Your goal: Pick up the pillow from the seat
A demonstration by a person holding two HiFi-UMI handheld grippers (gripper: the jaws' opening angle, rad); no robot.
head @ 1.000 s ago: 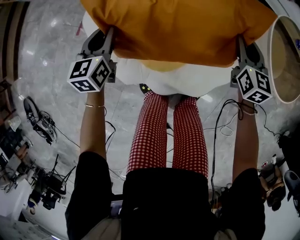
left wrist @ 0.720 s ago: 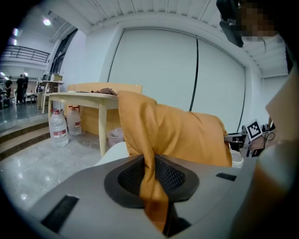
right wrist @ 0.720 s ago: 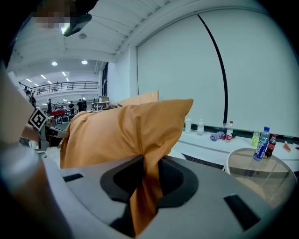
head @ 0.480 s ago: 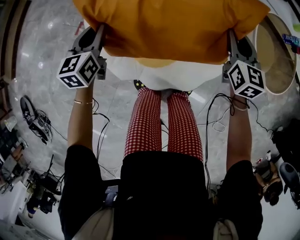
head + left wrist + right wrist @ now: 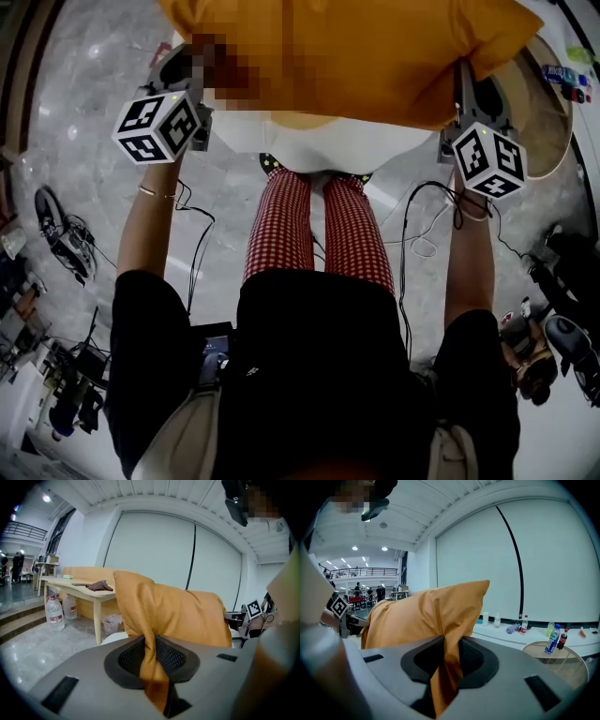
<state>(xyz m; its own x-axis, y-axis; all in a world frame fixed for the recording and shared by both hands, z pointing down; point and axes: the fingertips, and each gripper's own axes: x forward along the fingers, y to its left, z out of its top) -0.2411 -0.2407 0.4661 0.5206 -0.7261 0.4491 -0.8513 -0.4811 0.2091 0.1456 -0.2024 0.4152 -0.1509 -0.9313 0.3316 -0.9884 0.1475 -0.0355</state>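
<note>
The pillow (image 5: 375, 56), a mustard-orange one, is up in the air, stretched between the two tools over the white seat (image 5: 309, 145). The left gripper (image 5: 151, 656) is clenched on a bunched fold at one end. The right gripper (image 5: 445, 660) is pinched the same way on the other end, with fabric squeezed between the ribbed pads and trailing below them.

The floor (image 5: 84, 141) is pale grey polished stone with a marbled grain, shiny enough to catch the ceiling lights. Black cables (image 5: 422, 225) loop across it beside the person's red-checked trousers (image 5: 319, 234), and a clutter of gear (image 5: 56, 234) lies off to the left.

To the right of the seat stands a round table (image 5: 553, 122) with a light wooden top. A few bottles (image 5: 553, 645) stand on it.

On the left side there is a long wooden table (image 5: 79, 588) with a brown cloth (image 5: 99, 586) heaped on it. Two big water jugs (image 5: 55, 613) stand on the floor beside it, and a small bin (image 5: 111, 623) sits near its leg.

Behind everything runs a tall white wall (image 5: 178, 559) of wide panels split by a dark vertical line, under a slatted white ceiling. A low white ledge (image 5: 506, 630) along its foot carries more bottles. Farther back the hall opens up, with a railed gallery (image 5: 361, 571) above and small figures standing below it.
</note>
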